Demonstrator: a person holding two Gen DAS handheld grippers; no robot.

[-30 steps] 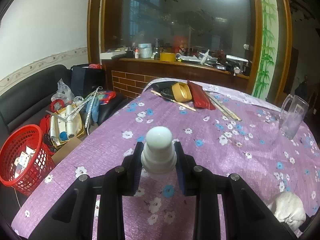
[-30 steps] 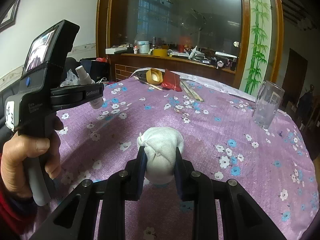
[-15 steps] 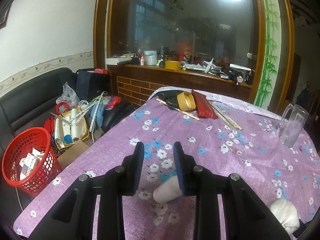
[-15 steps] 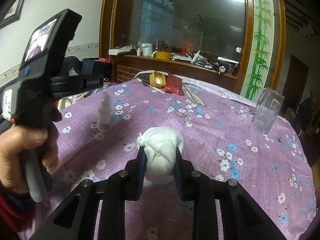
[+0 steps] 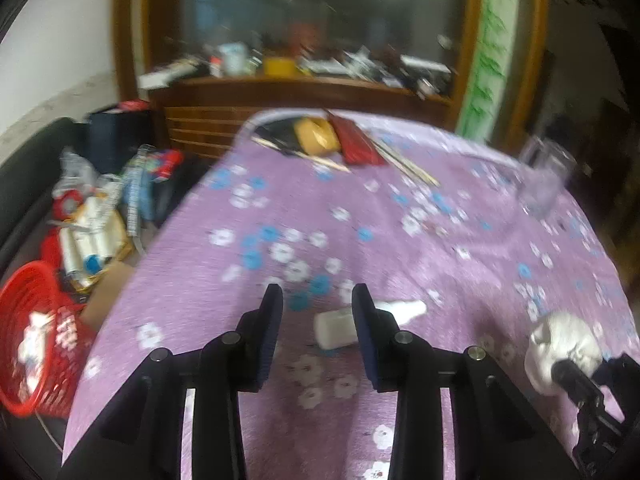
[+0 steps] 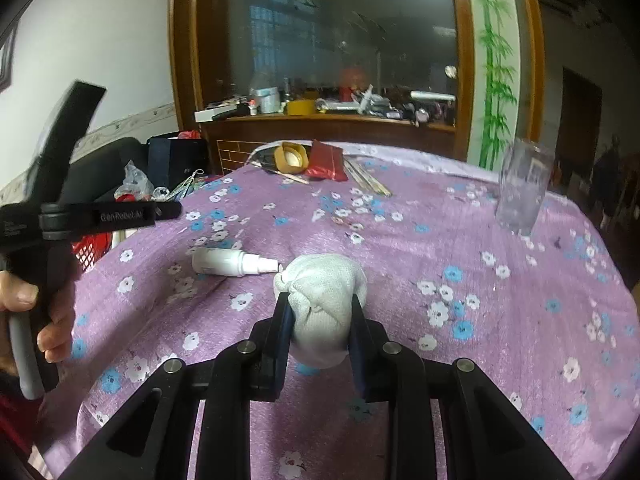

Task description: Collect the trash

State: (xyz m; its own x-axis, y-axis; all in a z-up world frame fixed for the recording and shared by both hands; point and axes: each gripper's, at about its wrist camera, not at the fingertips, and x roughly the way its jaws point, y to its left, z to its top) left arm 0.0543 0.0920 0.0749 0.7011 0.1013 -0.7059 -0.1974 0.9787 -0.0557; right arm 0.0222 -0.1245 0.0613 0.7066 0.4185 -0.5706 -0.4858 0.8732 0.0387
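Note:
A white spray bottle (image 5: 340, 326) lies on its side on the purple flowered tablecloth (image 5: 360, 216), partly behind my left gripper's right finger. My left gripper (image 5: 317, 304) is open and empty above it. The bottle also shows in the right wrist view (image 6: 228, 262), nozzle pointing right. My right gripper (image 6: 319, 312) is shut on a white balled-up cloth (image 6: 320, 296) and holds it over the table; the cloth shows in the left wrist view (image 5: 564, 340) too. A red basket (image 5: 36, 340) stands on the floor at the left.
A glass pitcher (image 6: 522, 192) stands at the table's right. Yellow tape roll (image 6: 291, 157), red pouch (image 6: 326, 164) and sticks lie at the far edge. Clutter covers a black sofa (image 5: 24, 176) at the left. The left gripper's handle (image 6: 60, 216) is at the left.
My left gripper opened and dropped the spray bottle, which fell and now lies on its side on the cloth. The left gripper swung, blurring its view. The right gripper kept hold of the cloth.

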